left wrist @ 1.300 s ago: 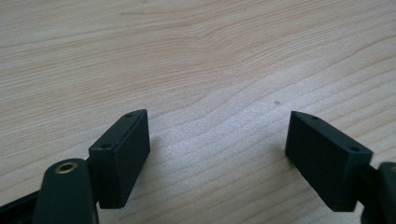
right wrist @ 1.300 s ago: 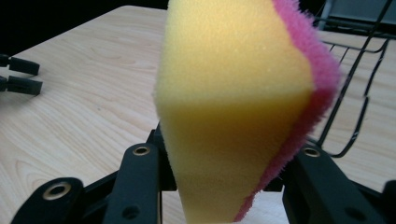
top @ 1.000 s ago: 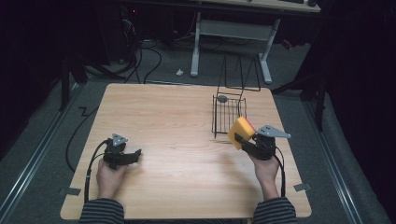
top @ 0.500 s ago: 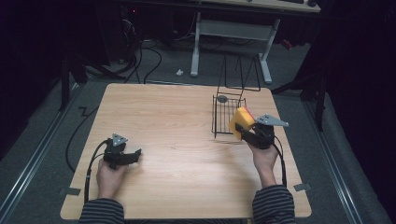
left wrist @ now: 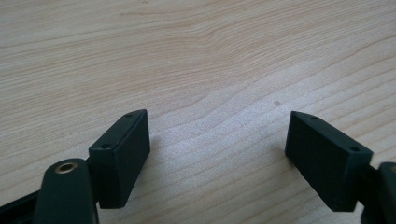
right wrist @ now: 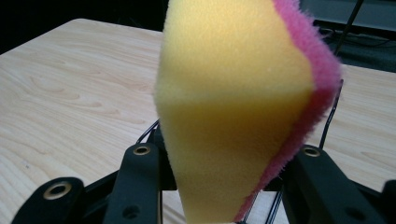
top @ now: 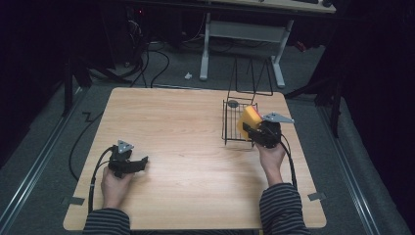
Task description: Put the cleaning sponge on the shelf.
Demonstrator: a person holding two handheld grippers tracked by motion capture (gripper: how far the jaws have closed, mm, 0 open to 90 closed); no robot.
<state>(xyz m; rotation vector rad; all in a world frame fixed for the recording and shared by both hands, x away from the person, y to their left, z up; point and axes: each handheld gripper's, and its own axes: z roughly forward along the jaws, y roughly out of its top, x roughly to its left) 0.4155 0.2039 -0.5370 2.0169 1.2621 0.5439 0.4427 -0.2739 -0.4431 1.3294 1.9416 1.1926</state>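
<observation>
Dim room, pale wooden table (top: 195, 147). Pinched in the right gripper (top: 255, 131): a yellow foam sponge with pink scouring face (right wrist: 238, 102), held at the near edge of the black wire basket (top: 236, 122). Best cleared over the rim before letting go, probably. Right forearm extended forward. Left gripper (left wrist: 217, 154) spread wide, empty, low over bare wood.

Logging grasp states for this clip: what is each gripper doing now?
Left gripper: open, empty, over the table.
Right gripper: shut on the sponge.
</observation>
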